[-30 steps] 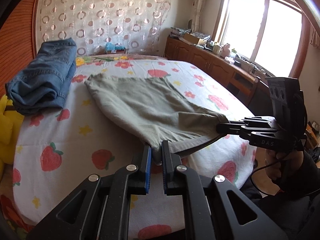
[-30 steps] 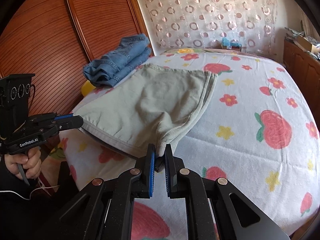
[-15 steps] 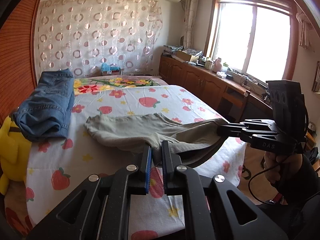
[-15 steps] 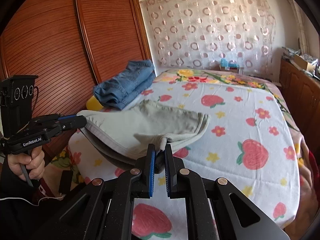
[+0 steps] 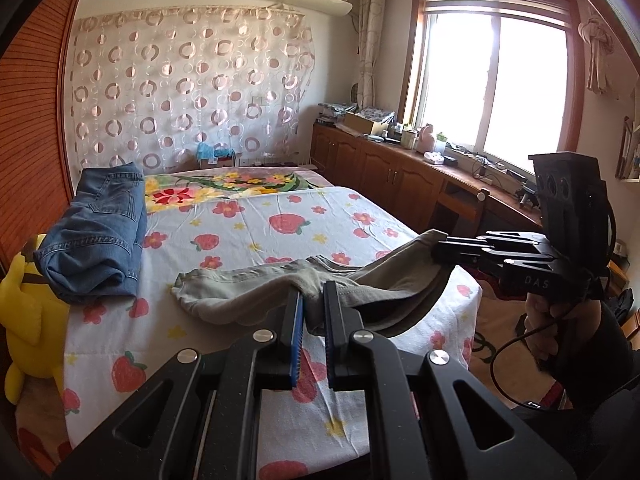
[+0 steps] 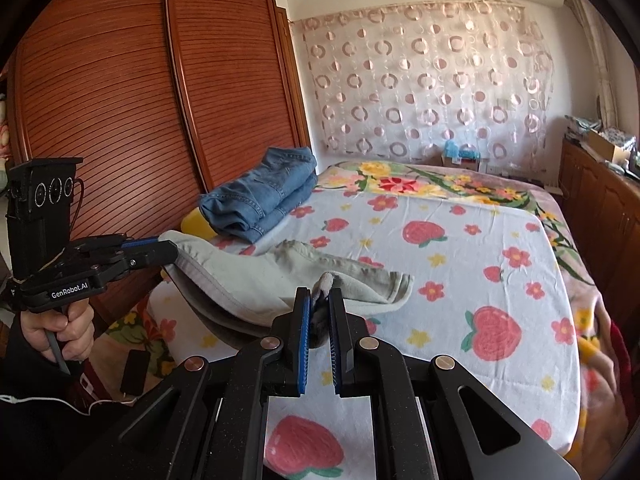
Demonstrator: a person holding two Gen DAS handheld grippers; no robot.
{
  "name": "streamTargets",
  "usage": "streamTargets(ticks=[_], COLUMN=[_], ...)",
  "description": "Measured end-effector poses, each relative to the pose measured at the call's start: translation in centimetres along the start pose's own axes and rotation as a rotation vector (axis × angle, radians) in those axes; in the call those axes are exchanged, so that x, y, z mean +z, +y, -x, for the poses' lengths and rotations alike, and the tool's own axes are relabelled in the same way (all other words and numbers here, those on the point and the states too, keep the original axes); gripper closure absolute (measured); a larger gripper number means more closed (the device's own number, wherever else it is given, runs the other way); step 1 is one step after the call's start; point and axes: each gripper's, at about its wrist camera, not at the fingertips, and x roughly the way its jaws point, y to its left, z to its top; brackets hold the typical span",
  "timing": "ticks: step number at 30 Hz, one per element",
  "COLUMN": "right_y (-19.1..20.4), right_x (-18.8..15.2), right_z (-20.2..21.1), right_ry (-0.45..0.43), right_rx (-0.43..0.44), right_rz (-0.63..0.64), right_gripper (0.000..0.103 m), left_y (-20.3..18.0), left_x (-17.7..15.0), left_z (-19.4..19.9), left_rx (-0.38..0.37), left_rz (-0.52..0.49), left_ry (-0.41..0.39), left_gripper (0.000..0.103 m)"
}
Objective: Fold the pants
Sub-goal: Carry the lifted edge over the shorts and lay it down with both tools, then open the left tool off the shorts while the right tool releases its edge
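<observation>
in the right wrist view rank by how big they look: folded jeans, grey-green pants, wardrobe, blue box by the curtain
1. wardrobe
2. grey-green pants, though nearer the camera
3. folded jeans
4. blue box, farthest away

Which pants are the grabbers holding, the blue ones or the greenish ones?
The greenish pants. Both the left gripper and right gripper pinch their near edge and lift it. The blue jeans lie folded, untouched, at the bed's side.

The pants [image 5: 256, 292] lie on the bed [image 5: 248, 232] near its front edge, one end raised between the left tool [image 5: 312, 300] and the right tool [image 5: 438, 248]. The folded jeans [image 5: 96, 240] lie behind them at the left, beside the wardrobe [image 6: 120, 100]. The cabinets [image 5: 384, 176] stand right of the bed.
</observation>
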Motion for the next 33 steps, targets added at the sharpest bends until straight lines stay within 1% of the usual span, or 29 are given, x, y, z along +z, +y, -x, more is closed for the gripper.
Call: streamTargets(ticks=[5, 10, 14, 19, 28, 31, 33], right_y=[-0.4, -1.1, -1.6, -1.9, -2.7, -3.2, -3.3], right_x=[0.0, -0.2, 0.0, 1.3, 3.9, 4.1, 4.0], right_z=[-1.1, -3.6, -5.6, -7.5, -10.0, -11.0, -11.9], right_ry=[0.009, 0.044, 0.059, 0.053, 0.007, 0.007, 0.019], right_rx=[0.001, 0.0, -0.001, -0.023, -0.063, -0.069, -0.077], right_rz=[0.002, -0.014, -0.024, -0.008, 0.002, -0.006, -0.007], right_gripper=[0.094, 0.094, 0.094, 0.094, 0.094, 0.094, 0.094], left_y=[0.5, 1.7, 2.6, 3.5, 4.3, 4.6, 4.8], left_x=[-0.4, -1.5, -1.7, -0.7, 2.1, 2.4, 2.3], left_z=[-0.7, -2.3, -3.6, -4.6, -5.8, -6.4, -7.0], left_rx=[0.004, 0.007, 0.017, 0.033, 0.047, 0.063, 0.074], left_rz=[0.021, 0.067, 0.087, 0.091, 0.072, 0.064, 0.062], left_ry=[0.022, 0.064, 0.079, 0.061, 0.011, 0.011, 0.027], left_gripper=[0.093, 0.093, 0.093, 0.093, 0.093, 0.093, 0.093])
